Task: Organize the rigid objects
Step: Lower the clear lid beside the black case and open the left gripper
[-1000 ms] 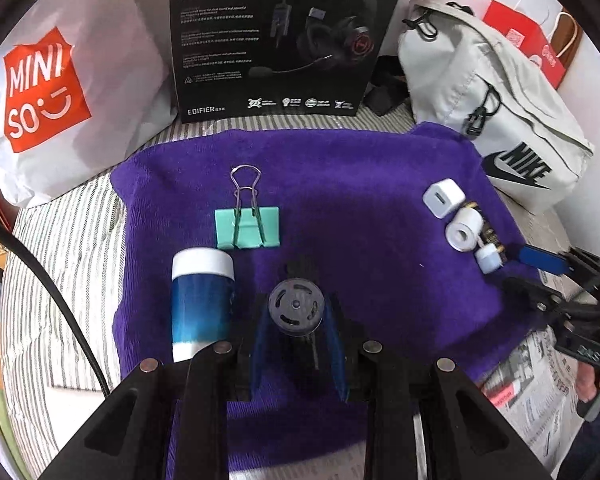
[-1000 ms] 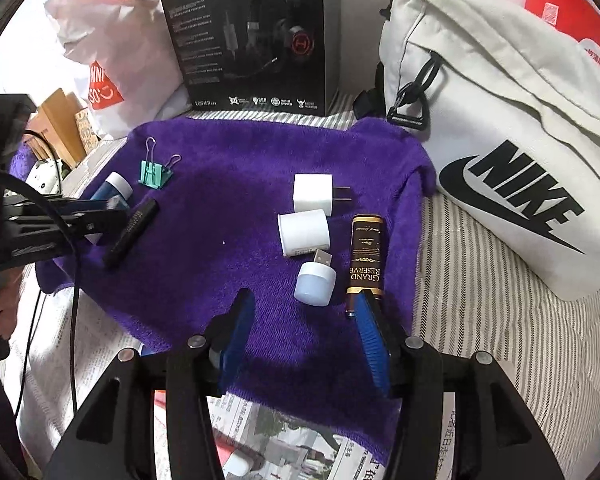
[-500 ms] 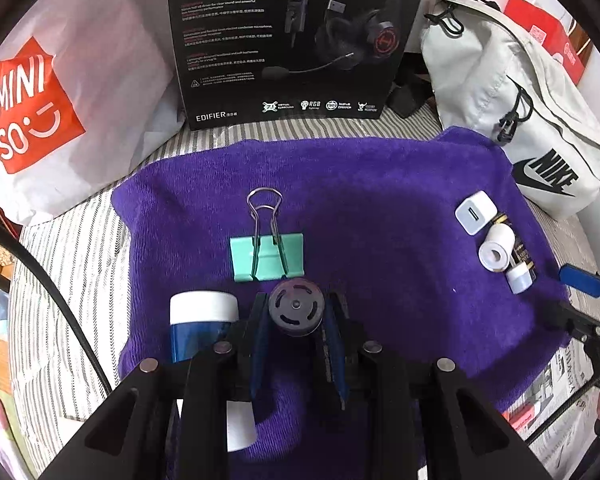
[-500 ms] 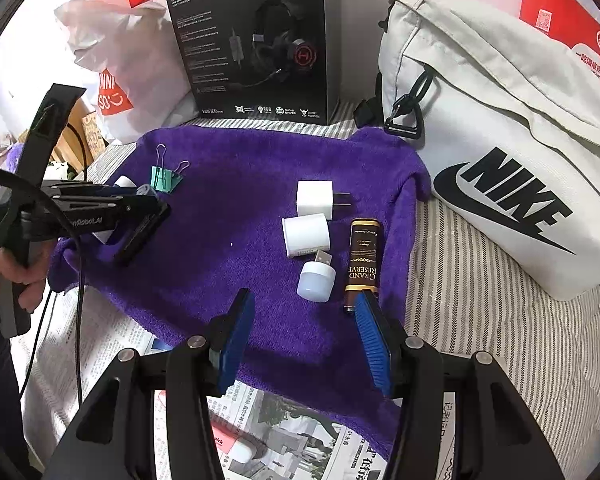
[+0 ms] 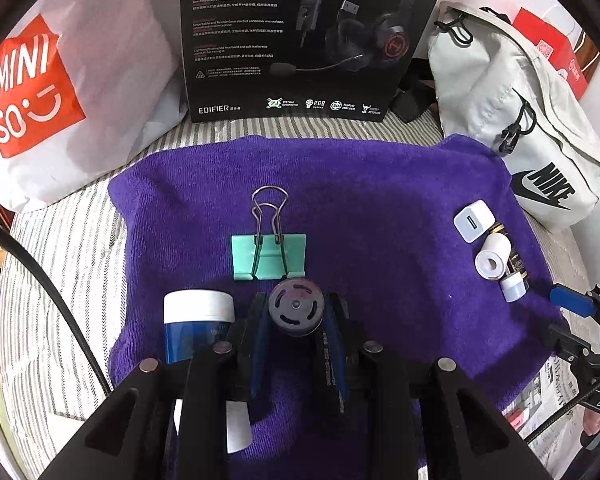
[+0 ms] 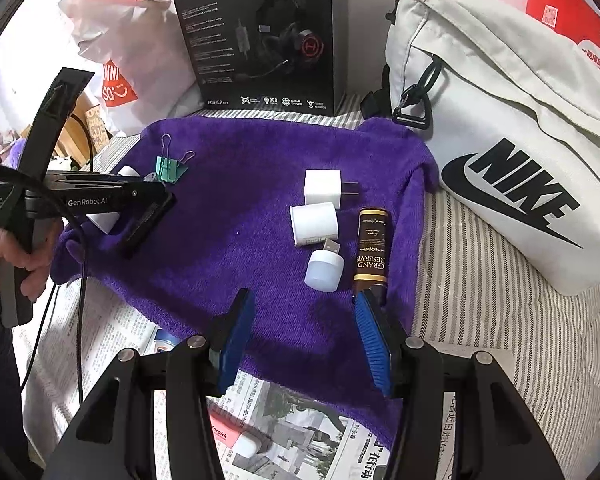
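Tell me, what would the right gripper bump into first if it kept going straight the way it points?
Probably the purple towel. The right gripper is open and empty, and bare towel fills the gap ahead. The small white USB light lies slightly to the right of that line; depth is hard to judge, so the right finger might graze it.

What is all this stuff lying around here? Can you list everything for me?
towel: one, purple, spread on the striped bedding
binder clip: one, mint green, left part of towel
jar: one, blue with white cap, left of the held tube
chargers: two, white, right part of towel
USB light: one, pale, beside the bottle
bottle: one, brown, towel's right edge
headset box: one, black, behind towel
Nike bag: one, pale grey, right
Miniso bag: one, white, left
newspaper: under towel's near edge
left tongs: shut on a black tube
right tongs: open, empty
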The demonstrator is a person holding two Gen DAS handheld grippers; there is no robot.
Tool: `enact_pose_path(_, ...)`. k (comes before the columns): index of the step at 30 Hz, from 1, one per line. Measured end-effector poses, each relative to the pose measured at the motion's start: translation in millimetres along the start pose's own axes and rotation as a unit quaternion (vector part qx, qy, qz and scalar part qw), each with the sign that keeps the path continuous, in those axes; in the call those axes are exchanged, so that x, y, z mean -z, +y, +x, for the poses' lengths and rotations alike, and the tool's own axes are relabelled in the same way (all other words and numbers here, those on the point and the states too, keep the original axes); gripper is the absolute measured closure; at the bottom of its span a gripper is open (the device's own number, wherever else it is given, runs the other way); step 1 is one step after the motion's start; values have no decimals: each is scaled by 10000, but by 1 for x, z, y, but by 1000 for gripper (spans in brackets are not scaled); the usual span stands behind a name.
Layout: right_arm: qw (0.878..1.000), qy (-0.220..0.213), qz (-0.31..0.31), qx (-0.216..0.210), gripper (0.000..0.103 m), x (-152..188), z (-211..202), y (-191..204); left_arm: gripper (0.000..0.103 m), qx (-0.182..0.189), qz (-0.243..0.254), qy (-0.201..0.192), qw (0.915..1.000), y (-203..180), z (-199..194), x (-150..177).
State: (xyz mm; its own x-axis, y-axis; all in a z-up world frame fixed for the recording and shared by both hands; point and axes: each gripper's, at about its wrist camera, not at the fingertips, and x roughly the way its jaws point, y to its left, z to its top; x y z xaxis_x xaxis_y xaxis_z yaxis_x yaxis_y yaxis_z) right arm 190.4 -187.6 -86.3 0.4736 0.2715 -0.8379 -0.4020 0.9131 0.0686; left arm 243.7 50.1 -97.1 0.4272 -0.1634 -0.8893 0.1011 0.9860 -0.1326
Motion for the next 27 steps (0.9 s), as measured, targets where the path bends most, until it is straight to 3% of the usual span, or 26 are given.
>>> enact_pose_path(27,10000,-81,36,-3,50,18,-21,4,61,-32,-19,287,9996,-13,-16,32)
